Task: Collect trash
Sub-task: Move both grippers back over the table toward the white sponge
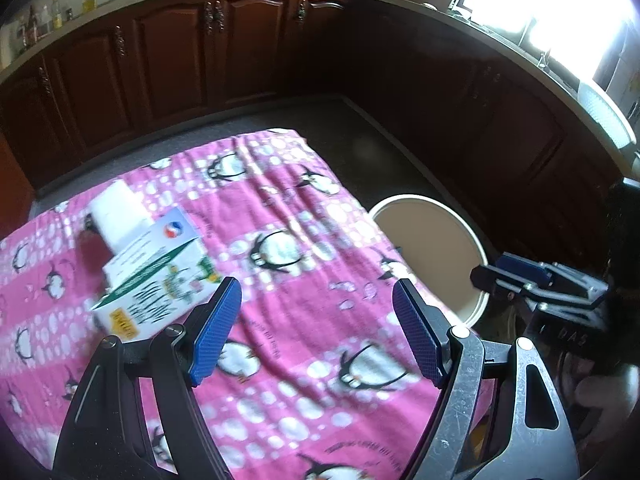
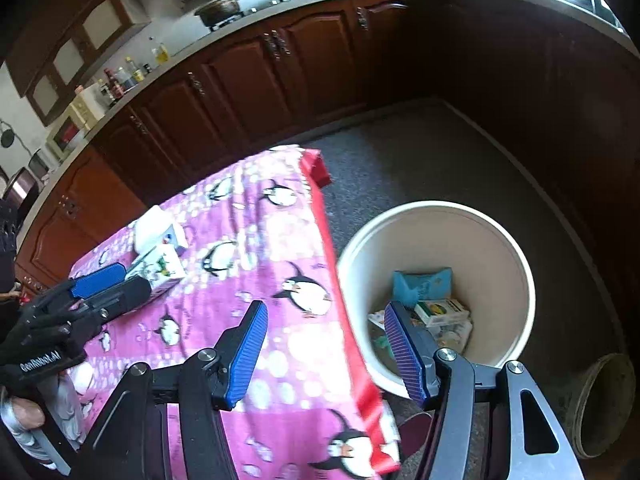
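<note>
Both grippers, left (image 1: 316, 332) and right (image 2: 326, 354), hang empty with jaws spread over the pink cloth (image 1: 288, 240); bucket (image 2: 516, 256) already holds some wrappers, while two boxes (image 1: 156, 280), maybe a blurry third item, remain on the table.

**Desk, boxes and bucket: where each sits**

Seen from the left wrist camera, the desk (image 1: 304, 240) fills the lower middle. On it, toward 10 o'clock, 2 boxes lie touching: the printed carton (image 1: 156, 284) nearer, the plain box (image 1: 118, 214) just behind it. A small bottle (image 1: 93, 248) lies at their left side. On the floor (image 1: 348, 128) off the desk's right edge, at 3 o'clock, stands the bucket (image 1: 476, 248). In the right wrist view, wrappers and a small box (image 2: 442, 312) lie in the bucket's bottom. Cabinets (image 1: 180, 56) run behind, at 12 o'clock.
</note>
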### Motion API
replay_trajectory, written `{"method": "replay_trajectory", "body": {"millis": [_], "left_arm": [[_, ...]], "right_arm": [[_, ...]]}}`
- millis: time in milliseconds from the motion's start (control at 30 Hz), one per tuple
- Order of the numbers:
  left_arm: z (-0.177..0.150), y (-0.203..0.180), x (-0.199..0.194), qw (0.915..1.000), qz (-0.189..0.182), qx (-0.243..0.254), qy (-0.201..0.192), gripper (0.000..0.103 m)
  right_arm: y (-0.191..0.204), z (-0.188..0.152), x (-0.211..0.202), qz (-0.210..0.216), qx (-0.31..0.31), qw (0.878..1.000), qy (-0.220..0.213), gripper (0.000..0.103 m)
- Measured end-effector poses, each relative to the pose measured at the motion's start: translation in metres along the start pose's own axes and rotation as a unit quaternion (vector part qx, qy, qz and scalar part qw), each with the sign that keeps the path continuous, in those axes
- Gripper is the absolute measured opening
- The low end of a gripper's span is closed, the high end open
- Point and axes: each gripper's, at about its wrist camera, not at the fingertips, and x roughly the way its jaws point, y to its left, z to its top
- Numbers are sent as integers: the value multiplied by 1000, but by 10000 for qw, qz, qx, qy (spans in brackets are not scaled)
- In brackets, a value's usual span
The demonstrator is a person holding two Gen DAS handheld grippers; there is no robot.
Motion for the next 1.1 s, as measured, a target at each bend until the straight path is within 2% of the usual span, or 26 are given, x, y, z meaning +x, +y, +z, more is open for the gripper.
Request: {"method": "replay_trajectory", "body": {"millis": [133,433,633,867,1100], "left_arm": [[-13,24,-14,9999,87,-121,32,78],[-62,124,-59,9937,101,-1087,237,78],[-109,189,-90,9858,464,-1557,418,78],[-156,231,-102,9771,647,-1929,621,78],[-183,251,-87,9688,852,-2150,897,78]], "right_arm": [[27,1,2,182,-223,9996,10,63],[87,-8,29,591,-693,9954,306,64],[126,-14,48,815,-976,9906,509,64],[163,-18,73,977,-1237,9844,776,65],[181,-19,87,1031,-1330,9814,927,65]]}}
